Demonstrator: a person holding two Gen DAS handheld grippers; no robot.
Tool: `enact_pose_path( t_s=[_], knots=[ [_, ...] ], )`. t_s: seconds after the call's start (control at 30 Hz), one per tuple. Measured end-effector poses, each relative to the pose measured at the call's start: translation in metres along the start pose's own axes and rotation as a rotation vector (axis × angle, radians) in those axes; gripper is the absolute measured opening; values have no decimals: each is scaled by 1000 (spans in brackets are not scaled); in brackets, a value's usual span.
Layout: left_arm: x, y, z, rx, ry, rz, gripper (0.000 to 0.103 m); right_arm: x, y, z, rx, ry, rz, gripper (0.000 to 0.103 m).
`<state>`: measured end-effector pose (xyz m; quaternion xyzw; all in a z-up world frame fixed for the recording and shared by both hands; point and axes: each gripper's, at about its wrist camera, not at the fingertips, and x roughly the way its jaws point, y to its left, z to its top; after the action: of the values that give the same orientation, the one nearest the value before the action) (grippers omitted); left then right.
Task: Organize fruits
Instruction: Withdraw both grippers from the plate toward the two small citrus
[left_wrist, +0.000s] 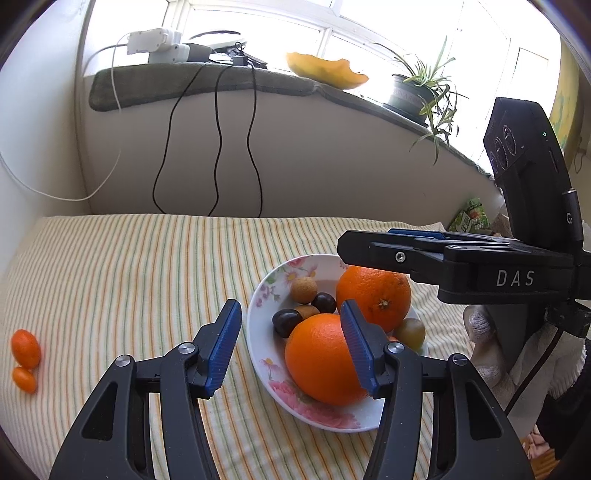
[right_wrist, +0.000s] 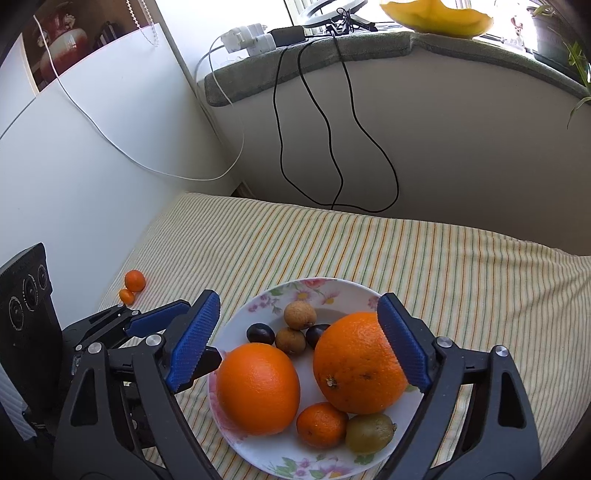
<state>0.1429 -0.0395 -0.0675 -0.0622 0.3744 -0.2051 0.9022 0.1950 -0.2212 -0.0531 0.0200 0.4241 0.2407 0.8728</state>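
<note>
A white floral plate (left_wrist: 258, 325) (right_wrist: 332, 291) on the striped cloth holds two big oranges (left_wrist: 321, 362) (right_wrist: 258, 387), two dark grapes (left_wrist: 285, 322), brown longans (right_wrist: 300, 314), a small mandarin (right_wrist: 320, 424) and a green fruit (right_wrist: 369, 434). My left gripper (left_wrist: 291, 350) is open and empty, low at the plate's near-left rim. My right gripper (right_wrist: 295, 343) is open and empty above the plate, seen from the side in the left wrist view (left_wrist: 406, 254). Two small kumquats (left_wrist: 25, 349) (right_wrist: 135, 280) lie on the cloth far to the left.
The striped cloth (left_wrist: 129, 277) covers the table, bounded by a white wall at left and back. Black and white cables (right_wrist: 332, 147) hang from the windowsill. A potted plant (left_wrist: 421, 92) and a yellow dish (left_wrist: 325, 70) stand on the sill.
</note>
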Motion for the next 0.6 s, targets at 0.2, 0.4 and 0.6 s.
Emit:
enact_pose_path(
  t_s=[0.2, 0.4, 0.6],
  knots=[
    [-9, 2, -3, -3, -15, 8, 55, -7, 7, 0, -19, -15, -18, 90],
    [-22, 7, -7, -6, -33, 26, 55, -11, 20, -2, -52, -29, -27, 90],
    [-37, 16, -13, -15, -54, 55, 55, -12, 35, -2, -64, -34, -4, 90]
  ],
)
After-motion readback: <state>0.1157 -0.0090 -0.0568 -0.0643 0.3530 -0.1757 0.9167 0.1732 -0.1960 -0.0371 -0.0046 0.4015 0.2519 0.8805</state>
